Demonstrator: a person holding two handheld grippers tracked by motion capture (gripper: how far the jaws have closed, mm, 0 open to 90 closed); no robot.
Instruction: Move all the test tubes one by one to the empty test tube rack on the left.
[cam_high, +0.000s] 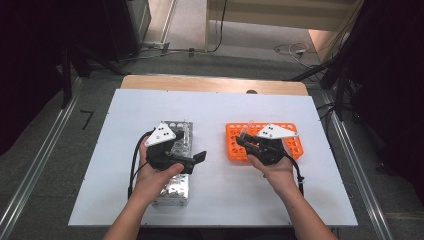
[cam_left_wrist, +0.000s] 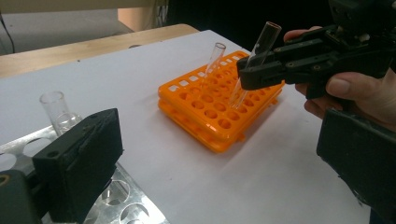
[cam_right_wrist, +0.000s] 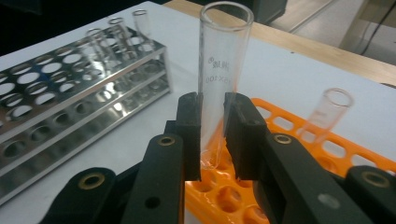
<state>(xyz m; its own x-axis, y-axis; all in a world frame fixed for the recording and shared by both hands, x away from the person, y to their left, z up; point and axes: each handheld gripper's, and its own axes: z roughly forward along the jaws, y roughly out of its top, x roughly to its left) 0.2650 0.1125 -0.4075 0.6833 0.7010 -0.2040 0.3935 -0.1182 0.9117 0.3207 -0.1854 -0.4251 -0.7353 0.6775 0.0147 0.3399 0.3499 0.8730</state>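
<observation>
Fingers (cam_right_wrist: 189, 135) of the right gripper (cam_right_wrist: 212, 140) clamped a clear glass test tube (cam_right_wrist: 222, 70), its rounded bottom just above the holes of the orange plastic rack (cam_left_wrist: 210, 116) on the white counter (cam_high: 220, 195). Left gripper (cam_left_wrist: 224, 154) hung spread open and empty over the silver metal rack (cam_high: 175, 192). Another clear tube (cam_left_wrist: 215, 58) stood tilted in the orange rack.

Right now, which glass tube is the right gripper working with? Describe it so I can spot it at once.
On the white table, find the orange rack, to the right of the metal rack. Two clear tubes rise from it. Yours is the held tube, clamped between the right gripper's black fingers with its bottom in the rack; the free tube leans untouched near the far edge.
</observation>
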